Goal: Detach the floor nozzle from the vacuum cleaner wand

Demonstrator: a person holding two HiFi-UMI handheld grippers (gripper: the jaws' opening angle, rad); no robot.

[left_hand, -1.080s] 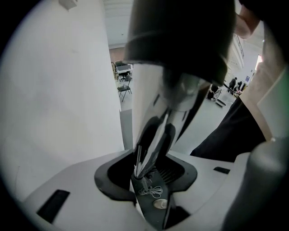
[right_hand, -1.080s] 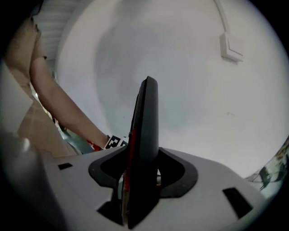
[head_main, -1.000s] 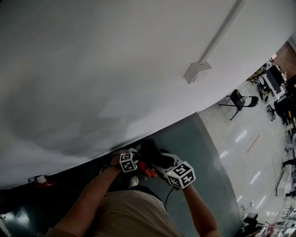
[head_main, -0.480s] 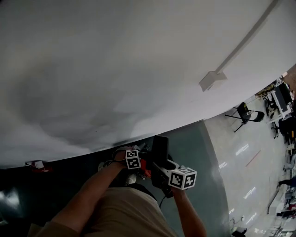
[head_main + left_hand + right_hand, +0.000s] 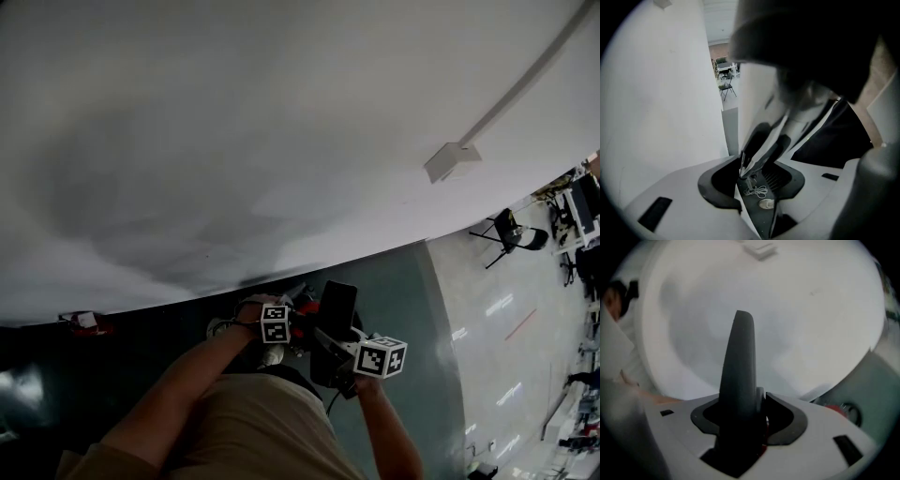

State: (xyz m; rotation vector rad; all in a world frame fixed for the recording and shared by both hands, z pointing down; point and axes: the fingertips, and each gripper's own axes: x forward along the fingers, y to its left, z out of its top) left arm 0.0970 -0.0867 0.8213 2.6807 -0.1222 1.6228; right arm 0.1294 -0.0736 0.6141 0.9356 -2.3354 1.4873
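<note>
Right hand-held gripper, jaws just widening, clamps the flat dark-grey floor nozzle. At nine o'clock, our left hand-held gripper grips the white-and-black wand, anchoring it for separation.

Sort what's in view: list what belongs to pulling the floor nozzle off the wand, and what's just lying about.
Part of the job:
floor nozzle
vacuum wand

Just lying about:
folding chair
white box on the wall
red item at the wall's foot
white cord on the floor
</note>
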